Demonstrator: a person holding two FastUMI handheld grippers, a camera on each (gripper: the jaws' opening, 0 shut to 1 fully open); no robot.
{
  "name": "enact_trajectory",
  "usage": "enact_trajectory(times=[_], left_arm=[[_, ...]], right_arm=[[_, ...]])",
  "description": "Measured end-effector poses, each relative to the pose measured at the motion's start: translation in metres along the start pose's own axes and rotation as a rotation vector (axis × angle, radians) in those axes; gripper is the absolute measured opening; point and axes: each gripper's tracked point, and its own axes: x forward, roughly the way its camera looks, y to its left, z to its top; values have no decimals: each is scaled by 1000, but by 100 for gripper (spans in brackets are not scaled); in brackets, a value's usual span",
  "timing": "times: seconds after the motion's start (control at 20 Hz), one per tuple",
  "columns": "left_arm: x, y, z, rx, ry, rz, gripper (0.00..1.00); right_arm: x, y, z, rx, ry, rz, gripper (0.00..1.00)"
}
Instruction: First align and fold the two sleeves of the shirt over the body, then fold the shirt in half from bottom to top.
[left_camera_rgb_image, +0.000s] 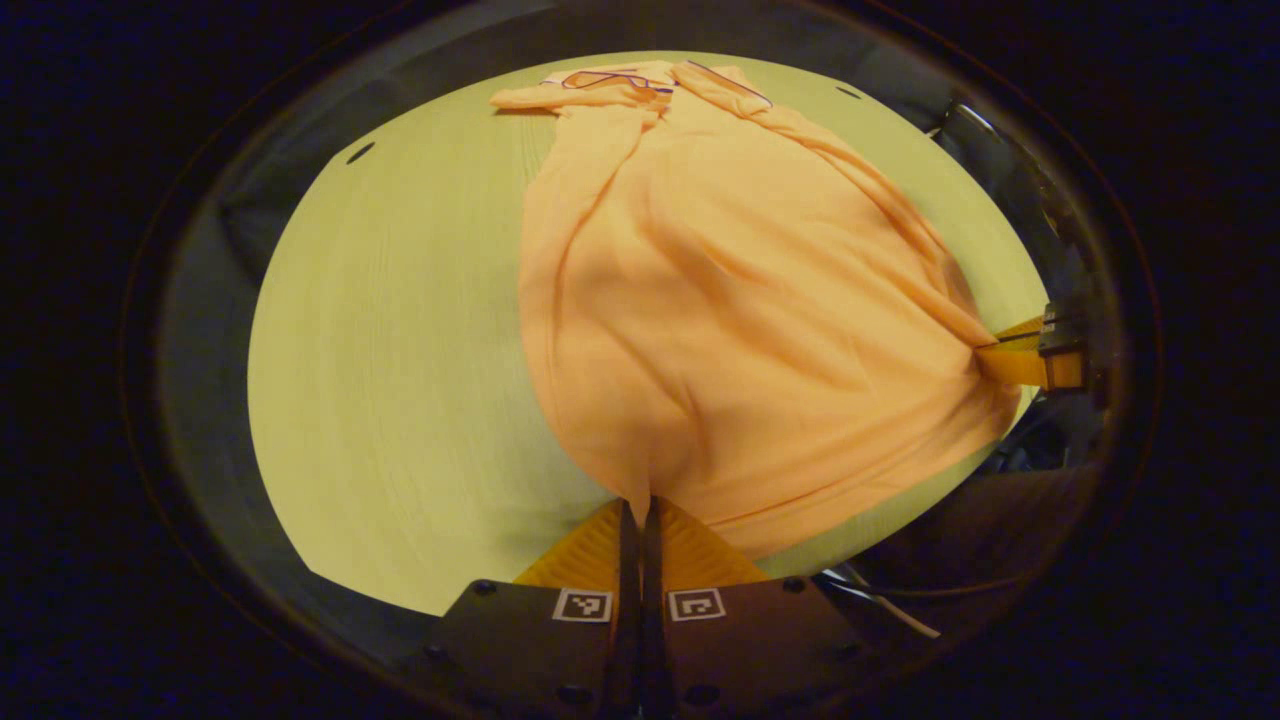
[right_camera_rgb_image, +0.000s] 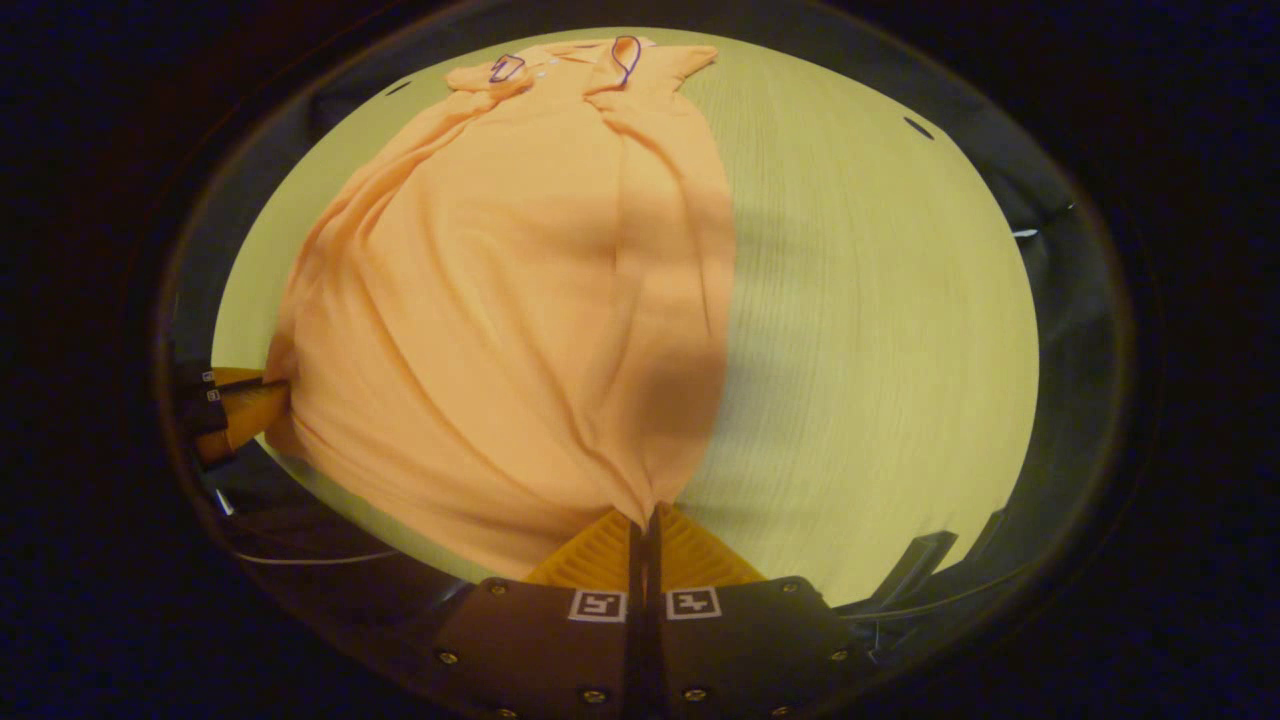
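An orange shirt (left_camera_rgb_image: 720, 300) lies on a pale wooden table (left_camera_rgb_image: 400, 350), collar at the far end, sleeves folded in over the body. My left gripper (left_camera_rgb_image: 640, 503) is shut on the shirt's bottom hem at its left corner, and the cloth rises from it in a raised fold. In the right gripper view the same shirt (right_camera_rgb_image: 520, 300) stretches away from my right gripper (right_camera_rgb_image: 648, 515), which is shut on the hem's right corner. Each view shows the other gripper at the side: the right gripper (left_camera_rgb_image: 1035, 355) and the left gripper (right_camera_rgb_image: 235, 410), both pinching the hem.
The table (right_camera_rgb_image: 870, 330) has bare wood left of the shirt in the left gripper view and right of it in the right gripper view. Small dark marks (left_camera_rgb_image: 360, 152) sit near its far corners. Cables (left_camera_rgb_image: 880, 605) hang beyond the near edge.
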Motion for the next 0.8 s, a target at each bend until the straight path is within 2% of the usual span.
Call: enact_trajectory(times=[0.35, 0.8], left_arm=[[-15, 7, 33, -45, -96, 8, 6], [-46, 37, 118, -84, -229, 32, 6]], right_arm=[[-12, 0, 14, -3, -53, 5, 0], [-58, -18, 112, 25, -221, 14, 0]])
